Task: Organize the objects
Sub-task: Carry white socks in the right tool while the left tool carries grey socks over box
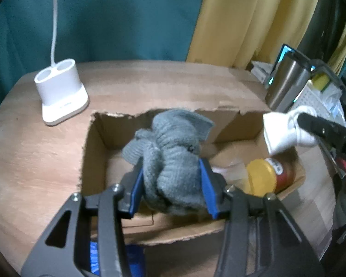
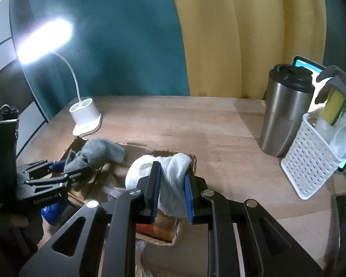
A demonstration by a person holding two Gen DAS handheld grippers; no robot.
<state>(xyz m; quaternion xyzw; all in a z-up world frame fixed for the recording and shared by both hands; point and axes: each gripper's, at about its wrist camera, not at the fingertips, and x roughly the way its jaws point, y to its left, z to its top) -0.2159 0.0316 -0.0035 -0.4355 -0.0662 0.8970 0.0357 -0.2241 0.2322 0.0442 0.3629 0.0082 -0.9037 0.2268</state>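
My left gripper point(image 1: 171, 184) is shut on a bundled grey sock point(image 1: 170, 152) and holds it over the open cardboard box point(image 1: 92, 152). It also shows in the right wrist view point(image 2: 57, 173) with the grey sock point(image 2: 96, 153). My right gripper point(image 2: 171, 189) is shut on a bundled white sock point(image 2: 173, 175) over the box's right part point(image 2: 193, 161); in the left wrist view the white sock point(image 1: 279, 131) hangs at the box's far right corner. A jar with a yellow lid point(image 1: 263, 177) lies inside the box.
A white lamp base point(image 1: 60, 92) stands on the wooden table point(image 1: 150, 85) at the back left, lamp lit point(image 2: 43, 43). A steel tumbler point(image 2: 283, 113) and a white perforated basket point(image 2: 309, 161) holding a yellow sponge stand at the right. Curtains hang behind.
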